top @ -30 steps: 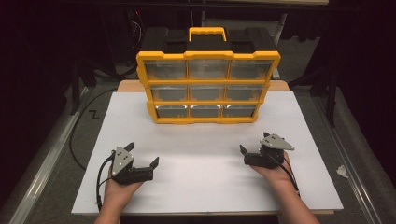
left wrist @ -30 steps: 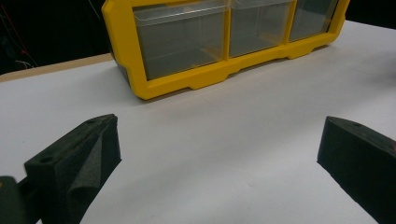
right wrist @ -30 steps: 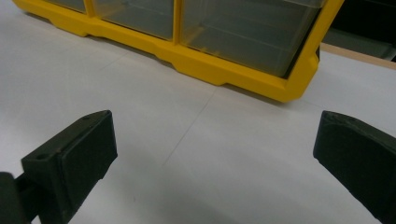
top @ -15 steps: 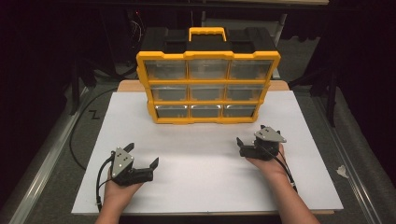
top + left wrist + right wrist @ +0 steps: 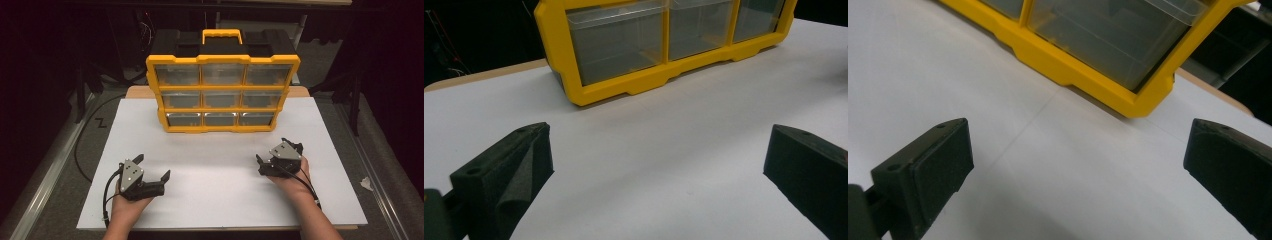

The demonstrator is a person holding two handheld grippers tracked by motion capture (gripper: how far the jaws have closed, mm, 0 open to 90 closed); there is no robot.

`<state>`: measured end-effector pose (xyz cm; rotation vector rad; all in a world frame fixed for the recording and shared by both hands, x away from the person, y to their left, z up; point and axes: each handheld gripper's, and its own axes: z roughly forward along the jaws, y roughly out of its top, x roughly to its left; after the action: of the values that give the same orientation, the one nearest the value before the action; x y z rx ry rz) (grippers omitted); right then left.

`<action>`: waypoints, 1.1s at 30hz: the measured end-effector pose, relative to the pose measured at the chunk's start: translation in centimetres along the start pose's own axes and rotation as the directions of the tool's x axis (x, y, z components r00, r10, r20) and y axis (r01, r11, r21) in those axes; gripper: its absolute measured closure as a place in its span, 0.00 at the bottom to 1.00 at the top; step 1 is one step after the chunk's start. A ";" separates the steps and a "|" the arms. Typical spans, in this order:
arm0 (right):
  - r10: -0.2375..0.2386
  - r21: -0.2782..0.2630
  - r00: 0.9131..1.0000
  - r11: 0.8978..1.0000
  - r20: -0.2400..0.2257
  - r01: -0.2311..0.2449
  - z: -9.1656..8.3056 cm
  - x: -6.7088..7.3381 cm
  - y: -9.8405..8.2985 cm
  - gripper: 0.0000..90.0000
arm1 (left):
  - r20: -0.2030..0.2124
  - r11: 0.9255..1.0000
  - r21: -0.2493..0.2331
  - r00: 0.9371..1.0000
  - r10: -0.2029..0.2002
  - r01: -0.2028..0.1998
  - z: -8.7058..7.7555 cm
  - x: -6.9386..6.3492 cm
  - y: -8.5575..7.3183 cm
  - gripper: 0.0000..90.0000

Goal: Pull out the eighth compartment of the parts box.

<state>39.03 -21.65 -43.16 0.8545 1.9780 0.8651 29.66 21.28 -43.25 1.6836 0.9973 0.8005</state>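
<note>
A yellow organizer (image 5: 222,95) with a top handle and three rows of clear drawers stands upright at the back of the white tabletop (image 5: 215,200). My left gripper (image 5: 153,166) rests near the front left of the table, open and holding nothing. My right gripper (image 5: 272,149) is at the front right, below the organizer's right corner, also open and holding nothing. In the left gripper view the jaws (image 5: 659,150) are wide apart, facing the organizer's bottom drawers (image 5: 619,42). In the right gripper view the jaws (image 5: 1078,150) are also spread, pointing at the organizer's lower right corner (image 5: 1128,102).
Black cases (image 5: 170,42) stand behind the organizer. A black cable (image 5: 80,145) loops on the floor to the left of the table. A small crumpled scrap (image 5: 366,184) lies on the floor to the right. Bare white surface stretches between both grippers and the organizer.
My right gripper has shifted a little to the left and forward toward the organizer. The left gripper and the organizer have stayed put.
</note>
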 end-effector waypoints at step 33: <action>-0.560 0.086 0.818 0.828 0.133 0.554 -0.9 3.8 0.8 0.01 | 0.002 1.000 -0.020 1.000 -0.006 0.006 -0.2 0.2 0.1 0.00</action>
<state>36.72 -18.45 -43.57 0.3059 1.9568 0.3968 29.62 21.50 -43.07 1.6631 0.9893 0.8018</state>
